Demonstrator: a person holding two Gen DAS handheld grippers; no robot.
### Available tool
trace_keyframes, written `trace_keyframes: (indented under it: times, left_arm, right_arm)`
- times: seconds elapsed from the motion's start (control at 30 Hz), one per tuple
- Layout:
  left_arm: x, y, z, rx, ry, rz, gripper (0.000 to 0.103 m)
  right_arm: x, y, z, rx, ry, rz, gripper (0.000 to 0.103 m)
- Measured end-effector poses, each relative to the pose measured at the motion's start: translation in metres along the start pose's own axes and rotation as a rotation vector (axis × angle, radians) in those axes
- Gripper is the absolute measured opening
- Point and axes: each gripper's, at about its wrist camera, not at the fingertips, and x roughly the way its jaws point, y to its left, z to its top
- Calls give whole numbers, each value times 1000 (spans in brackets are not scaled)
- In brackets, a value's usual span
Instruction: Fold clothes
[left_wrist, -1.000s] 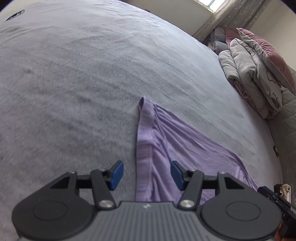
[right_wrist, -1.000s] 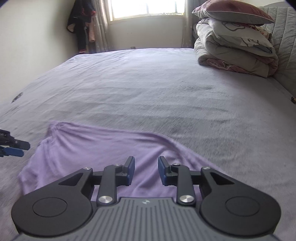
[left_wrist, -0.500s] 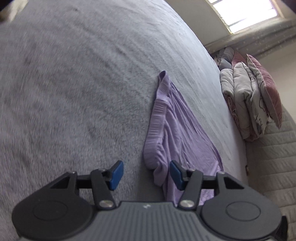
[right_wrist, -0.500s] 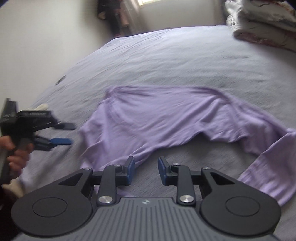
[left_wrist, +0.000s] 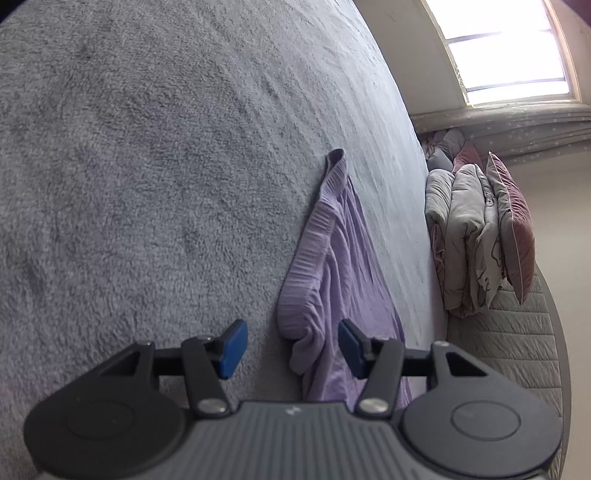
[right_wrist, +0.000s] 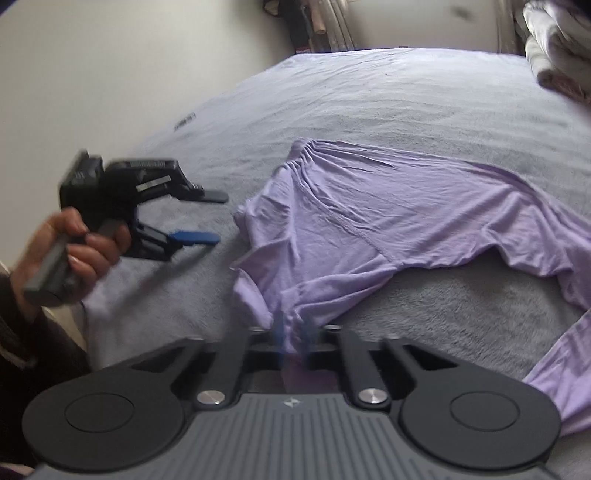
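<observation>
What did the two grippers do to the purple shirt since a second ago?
The right gripper came down to the purple shirt and snapped shut on its near edge. The left gripper rolled and moved to the shirt's ribbed hem, open around a fold without pinching. The shirt stays spread on the grey bed, bedding pile unmoved.

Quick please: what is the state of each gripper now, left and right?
Left gripper: open, holding nothing, a corner of the purple shirt between its fingers.
Right gripper: shut on the shirt's near edge.
</observation>
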Motion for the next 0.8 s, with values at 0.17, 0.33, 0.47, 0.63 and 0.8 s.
trace_keyframes:
  times: [0.17,0.33,0.47,0.63,0.8]
  left_arm:
    - [9,-8,-3,5,11,-5,55]
    - [16,-12,-2,22,19,1,55]
    - [21,-12,0,27,24,4,55]
    - [23,-8,2,25,25,6,55]
    - [24,-5,3,26,25,7,55]
  right_arm:
    - [-5,-15,4,6,-19,-97,1]
    - [-13,-34,8,70,-18,-41,6]
    - [-13,-28,5,53,-7,33,29]
    - [4,-13,1,-8,49,53,36]
    - [13,-3,-2,-64,88,45,11]
